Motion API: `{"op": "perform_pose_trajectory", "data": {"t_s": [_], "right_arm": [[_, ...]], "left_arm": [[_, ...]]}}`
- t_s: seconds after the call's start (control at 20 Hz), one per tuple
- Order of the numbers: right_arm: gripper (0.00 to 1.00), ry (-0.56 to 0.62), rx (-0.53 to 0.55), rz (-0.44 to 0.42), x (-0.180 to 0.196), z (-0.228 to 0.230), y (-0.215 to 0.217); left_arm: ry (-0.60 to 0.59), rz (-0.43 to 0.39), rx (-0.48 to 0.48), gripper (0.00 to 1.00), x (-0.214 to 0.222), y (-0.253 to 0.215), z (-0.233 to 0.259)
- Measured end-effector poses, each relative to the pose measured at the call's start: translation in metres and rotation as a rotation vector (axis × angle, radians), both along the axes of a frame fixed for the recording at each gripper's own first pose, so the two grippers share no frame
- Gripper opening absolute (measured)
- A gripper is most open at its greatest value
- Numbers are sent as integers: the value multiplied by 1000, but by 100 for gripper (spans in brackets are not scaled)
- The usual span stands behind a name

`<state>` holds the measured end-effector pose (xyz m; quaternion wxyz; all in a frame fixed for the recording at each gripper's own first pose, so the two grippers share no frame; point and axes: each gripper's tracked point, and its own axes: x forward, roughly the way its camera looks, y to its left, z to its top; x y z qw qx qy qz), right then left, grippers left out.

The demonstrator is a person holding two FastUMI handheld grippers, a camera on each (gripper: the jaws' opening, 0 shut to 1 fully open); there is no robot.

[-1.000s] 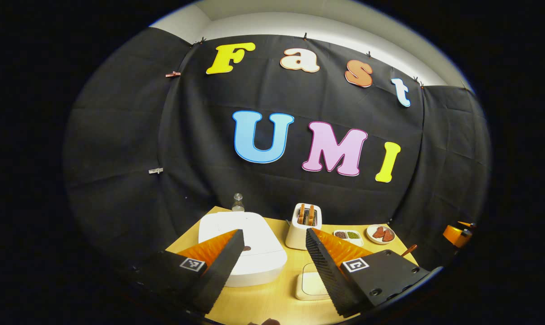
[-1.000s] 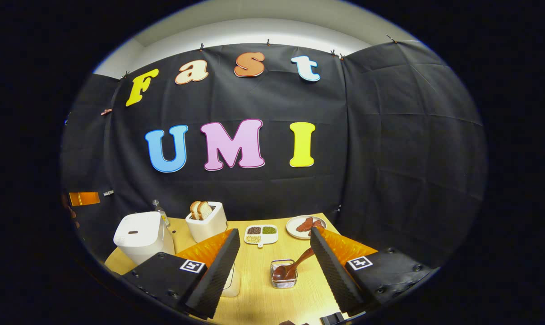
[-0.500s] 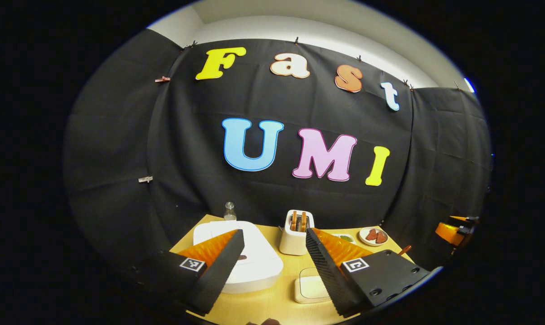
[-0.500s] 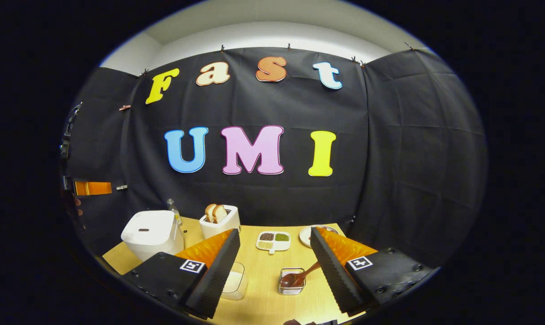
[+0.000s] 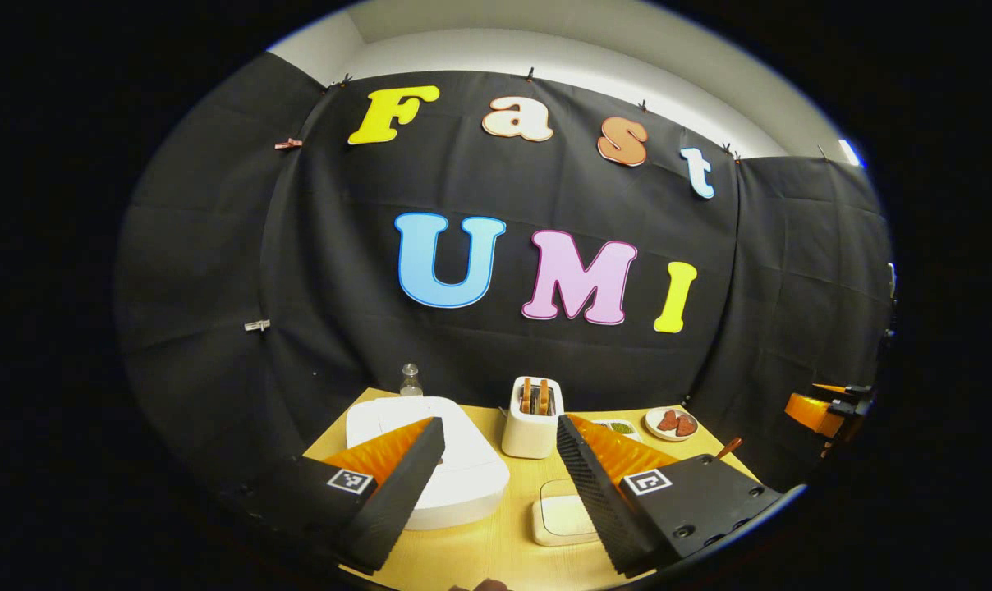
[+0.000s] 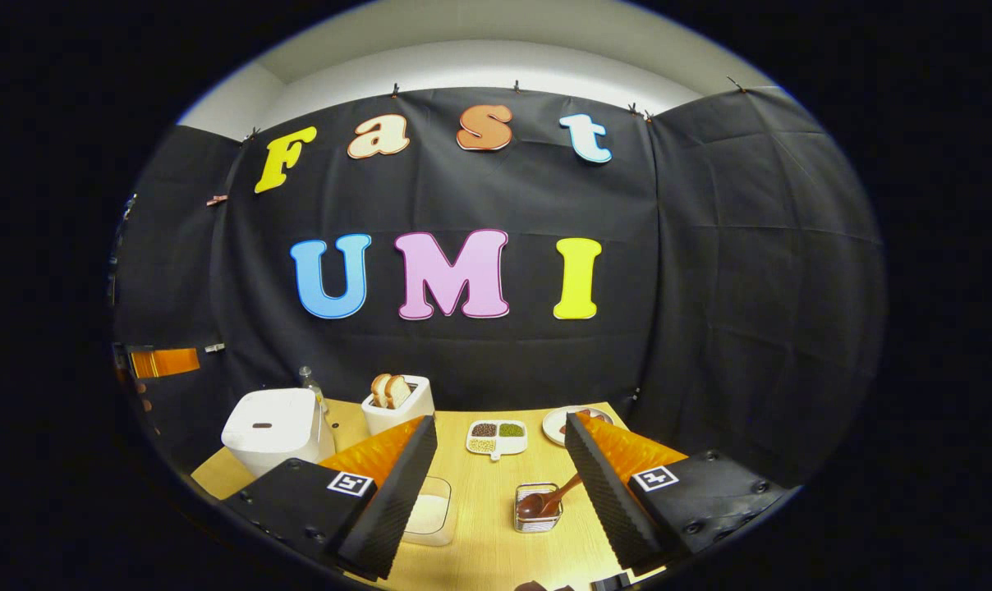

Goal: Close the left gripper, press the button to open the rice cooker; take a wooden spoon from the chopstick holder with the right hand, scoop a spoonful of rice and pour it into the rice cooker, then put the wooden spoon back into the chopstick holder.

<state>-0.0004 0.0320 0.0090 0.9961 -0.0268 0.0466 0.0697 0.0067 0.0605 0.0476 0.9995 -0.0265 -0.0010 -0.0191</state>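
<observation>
Still at the start: both my grippers hang spread wide and empty.
Left gripper (image 5: 500, 472) above the rice cooker (image 5: 455, 476); unless closed, its fingers may straddle the button. Wooden spoon (image 6: 545, 499) sits in the chopstick holder (image 6: 537, 519).

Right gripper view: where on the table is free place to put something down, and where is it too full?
Bare table lies between the rice container and the chopstick holder, reaching back to the sectioned dish. It is crowded along the back: rice cooker, bottle, toaster and plate stand close together.
</observation>
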Motion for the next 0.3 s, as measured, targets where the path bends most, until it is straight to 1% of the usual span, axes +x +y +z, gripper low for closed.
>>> {"op": "perform_pose_trajectory", "data": {"t_s": [0.15, 0.3], "right_arm": [[98, -2, 6, -35, -5, -1, 3], [99, 10, 2, -69, -14, -6, 8]], "left_arm": [[0, 11, -17, 95, -2, 6, -7], [-15, 5, -3, 95, -6, 13, -7]]}}
